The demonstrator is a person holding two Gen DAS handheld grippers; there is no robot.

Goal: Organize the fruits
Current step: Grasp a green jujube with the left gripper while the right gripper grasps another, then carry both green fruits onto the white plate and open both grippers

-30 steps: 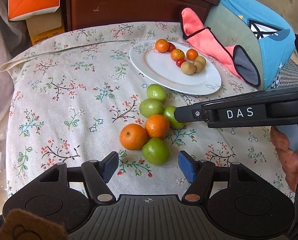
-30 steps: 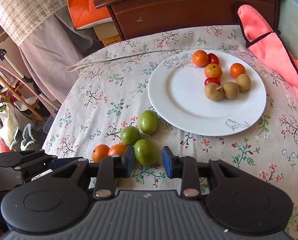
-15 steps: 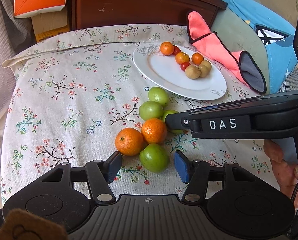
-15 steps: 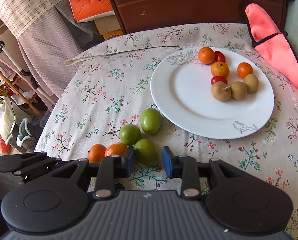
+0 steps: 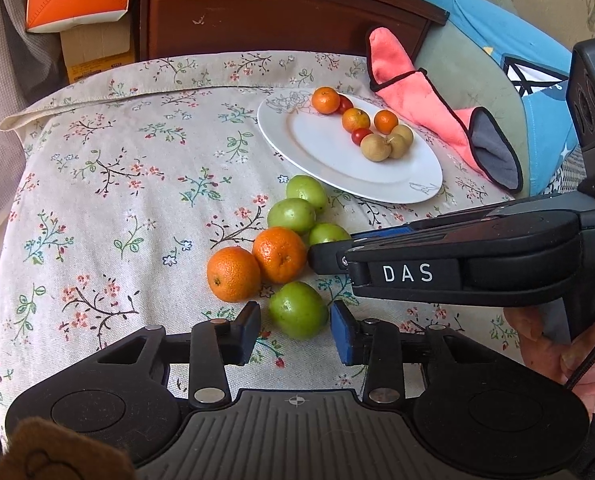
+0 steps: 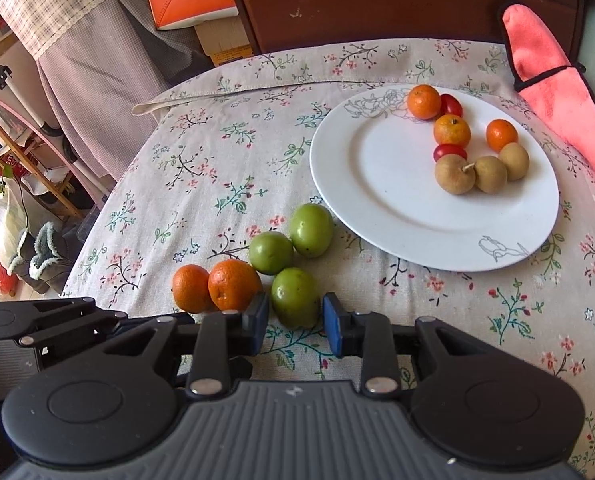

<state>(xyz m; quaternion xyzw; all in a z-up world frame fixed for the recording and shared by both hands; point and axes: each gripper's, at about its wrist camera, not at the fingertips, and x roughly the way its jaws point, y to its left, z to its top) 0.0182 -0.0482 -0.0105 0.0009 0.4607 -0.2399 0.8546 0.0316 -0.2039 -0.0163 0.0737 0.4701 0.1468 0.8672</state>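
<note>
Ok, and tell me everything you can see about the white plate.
The white plate is round, shallow and glossy, like ceramic, with grey line drawings on its rim: flowers at the far edge, a bird-like sketch at the near edge. It lies flat on the floral tablecloth. Its far right part holds three small oranges, two red tomatoes and three brown fruits; the rest is bare. A green fruit lies at its near left rim; contact is unclear.
</note>
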